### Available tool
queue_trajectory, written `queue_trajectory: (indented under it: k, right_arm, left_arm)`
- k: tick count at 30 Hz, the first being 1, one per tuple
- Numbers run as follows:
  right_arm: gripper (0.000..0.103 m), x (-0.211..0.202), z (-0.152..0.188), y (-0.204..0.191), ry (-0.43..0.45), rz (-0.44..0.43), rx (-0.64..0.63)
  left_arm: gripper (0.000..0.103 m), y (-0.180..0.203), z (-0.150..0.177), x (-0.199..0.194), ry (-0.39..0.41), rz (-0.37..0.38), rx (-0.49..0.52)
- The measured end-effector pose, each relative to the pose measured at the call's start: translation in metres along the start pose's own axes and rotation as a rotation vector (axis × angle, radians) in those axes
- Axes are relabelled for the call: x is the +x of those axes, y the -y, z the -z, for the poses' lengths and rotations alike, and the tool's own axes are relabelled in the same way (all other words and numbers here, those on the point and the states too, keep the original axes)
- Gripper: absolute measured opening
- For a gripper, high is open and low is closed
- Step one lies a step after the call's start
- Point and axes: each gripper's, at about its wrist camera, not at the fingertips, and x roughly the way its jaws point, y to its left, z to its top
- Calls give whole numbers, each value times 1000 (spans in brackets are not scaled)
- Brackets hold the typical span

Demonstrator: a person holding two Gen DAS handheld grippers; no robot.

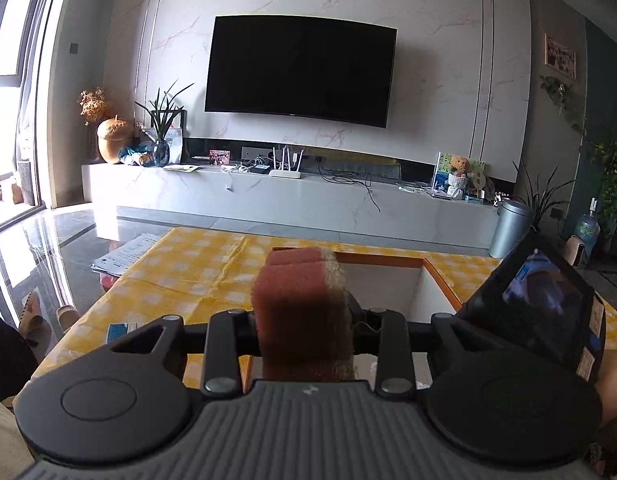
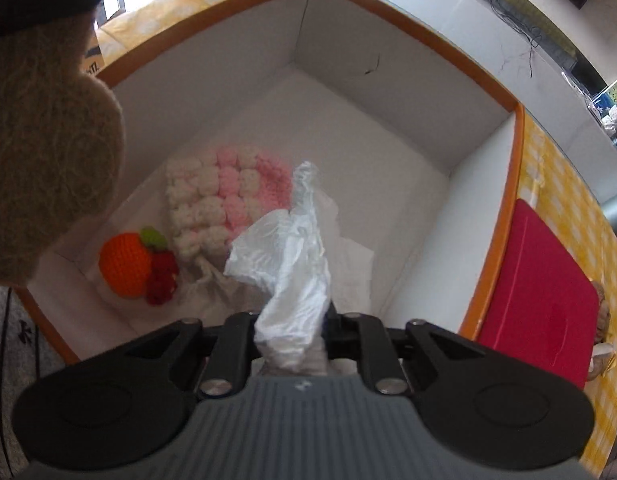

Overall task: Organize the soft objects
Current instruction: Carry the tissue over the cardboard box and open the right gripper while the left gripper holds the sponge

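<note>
1. My left hand-held gripper [image 1: 304,320] is clenched on a reddish-brown sponge [image 1: 298,300] with a tan scouring layer on its right face; the sponge stands up between the fingers.
2. Just ahead of and below that sponge is the white box [image 1: 388,284] with an orange rim, sitting on the desk [image 1: 188,264] under a yellow checked cloth.
3. My right hand-held gripper [image 2: 292,328] is grasping a crumpled white plastic bag [image 2: 292,256], which sticks forward from the fingers over the inside of the box [image 2: 388,92].
4. Ahead of that bag, on the box floor, lies a pink-and-white knitted piece [image 2: 216,200].
5. To the left of the right hand-held gripper, near the box's left wall, sits an orange crochet fruit [image 2: 124,264] with a green leaf, touching a small red crochet berry [image 2: 162,276].
6. To the right, outside the box and just beside its rim, a red flat item [image 2: 536,292] lies on the desk.
7. The sponge's tan face fills the upper left of the right wrist view, above the box's left edge.
</note>
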Motion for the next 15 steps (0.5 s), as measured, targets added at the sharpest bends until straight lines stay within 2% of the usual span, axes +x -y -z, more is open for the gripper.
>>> queue_trajectory:
  k: [3, 7, 9, 13, 15]
  right_arm:
    - [14, 10, -3, 6, -53, -30, 44]
    - [21, 14, -4, 7, -64, -36, 45]
    - [36, 11, -5, 8, -57, -51, 40]
    - [57, -4, -7, 11, -14, -73, 27]
    - [75, -17, -6, 11, 46, -82, 19]
  left_arm:
    - [38, -2, 0, 0, -1, -14, 7]
    - [38, -6, -1, 0, -10, 26, -16]
    - [38, -5, -1, 1, -13, 10, -16]
    - [38, -7, 0, 4, -45, 6, -31]
    - [38, -9, 0, 3, -45, 9, -45]
